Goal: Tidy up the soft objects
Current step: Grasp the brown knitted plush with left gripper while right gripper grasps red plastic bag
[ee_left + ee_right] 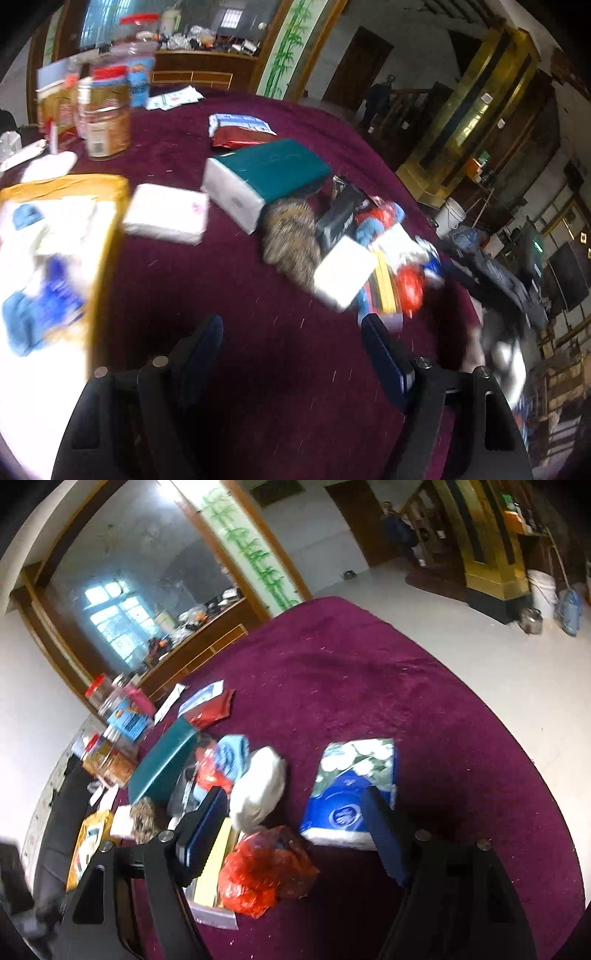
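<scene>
A pile of soft goods lies on the maroon tablecloth [258, 369]. It holds a teal tissue pack [266, 177], a white tissue pack [166, 212], a furry brown piece [291, 240], another white pack [343, 273] and a red plastic bag [410, 288]. My left gripper [291, 343] hovers open over bare cloth in front of them. My right gripper [295, 812] is open too, above a red plastic bag [262, 871] and a white bag [258, 790]. A blue, white and green tissue pack [351, 794] lies partly behind its right finger [384, 834]. Neither gripper holds anything.
A yellow container [110, 229] with white and blue soft items stands at the left. Jars [107, 118] and a box stand at the back left, with a red pouch [240, 138] further right. The cloth on the right [461, 738] is bare up to the table edge.
</scene>
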`<state>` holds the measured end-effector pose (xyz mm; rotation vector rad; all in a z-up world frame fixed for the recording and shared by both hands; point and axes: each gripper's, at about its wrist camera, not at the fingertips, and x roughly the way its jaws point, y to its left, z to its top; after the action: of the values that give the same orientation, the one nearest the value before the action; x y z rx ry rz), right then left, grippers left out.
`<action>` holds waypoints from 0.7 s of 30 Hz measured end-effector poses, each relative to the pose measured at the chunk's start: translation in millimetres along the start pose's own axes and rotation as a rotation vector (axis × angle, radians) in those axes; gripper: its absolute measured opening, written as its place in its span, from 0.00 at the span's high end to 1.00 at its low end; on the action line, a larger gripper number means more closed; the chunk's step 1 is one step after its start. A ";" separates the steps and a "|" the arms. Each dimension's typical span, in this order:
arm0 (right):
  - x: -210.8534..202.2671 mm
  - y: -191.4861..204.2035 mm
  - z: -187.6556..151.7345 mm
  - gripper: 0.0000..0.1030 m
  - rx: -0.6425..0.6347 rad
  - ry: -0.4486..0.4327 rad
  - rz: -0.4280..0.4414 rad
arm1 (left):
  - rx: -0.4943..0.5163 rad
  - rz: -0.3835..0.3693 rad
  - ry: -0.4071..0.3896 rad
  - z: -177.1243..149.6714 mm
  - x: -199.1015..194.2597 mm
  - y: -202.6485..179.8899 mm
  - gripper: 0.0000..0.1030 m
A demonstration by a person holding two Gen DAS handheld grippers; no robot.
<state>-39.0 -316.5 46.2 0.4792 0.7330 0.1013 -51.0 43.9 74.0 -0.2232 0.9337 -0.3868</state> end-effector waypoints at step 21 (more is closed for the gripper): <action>6.6 17.4 -9.4 0.28 -0.089 0.051 0.016 | -0.102 0.066 0.009 58.9 103.1 3.0 0.52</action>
<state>-39.0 -295.7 44.0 0.3987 0.7715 0.1607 52.6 4.9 31.0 -0.2834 0.9681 -0.2801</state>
